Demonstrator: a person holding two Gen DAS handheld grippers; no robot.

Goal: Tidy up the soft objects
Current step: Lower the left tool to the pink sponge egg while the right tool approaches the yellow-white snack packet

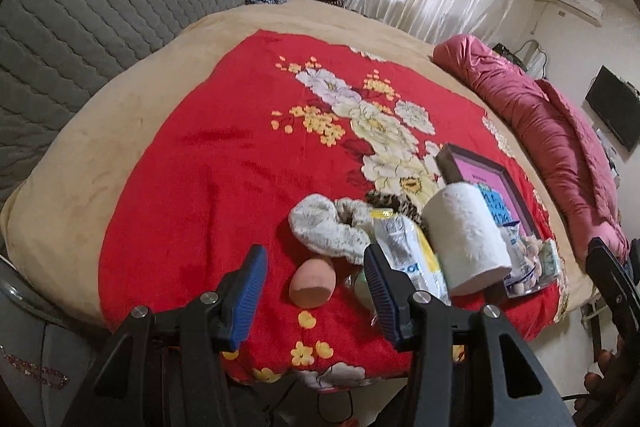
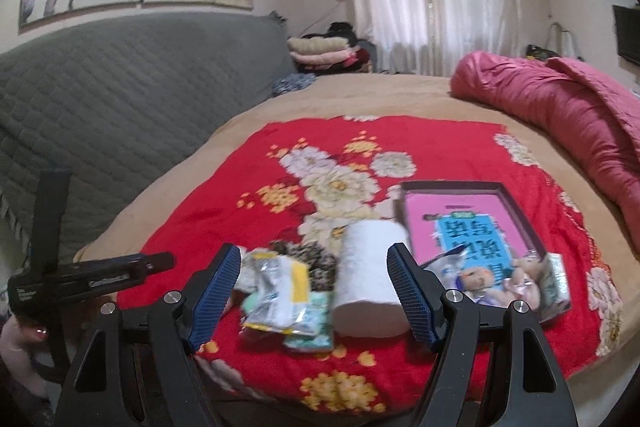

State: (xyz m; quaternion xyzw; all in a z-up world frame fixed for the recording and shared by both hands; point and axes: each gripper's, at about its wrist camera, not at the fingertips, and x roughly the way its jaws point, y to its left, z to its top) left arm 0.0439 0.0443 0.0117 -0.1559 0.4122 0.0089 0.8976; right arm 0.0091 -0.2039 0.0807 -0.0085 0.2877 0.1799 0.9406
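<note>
Red floral blanket [image 1: 192, 167], pink sponge [image 1: 312, 283] between open left hand-held gripper [image 1: 316, 267] jaws

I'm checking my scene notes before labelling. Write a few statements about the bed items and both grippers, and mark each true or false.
1. The toilet paper roll stands upright on the red floral blanket. True.
2. The left gripper is clamped on the peach sponge. False: its jaws are open, the sponge lying free between them.
3. The right gripper holds nothing. True.
4. The box is empty. False: a pink and blue book lies in it.
</note>
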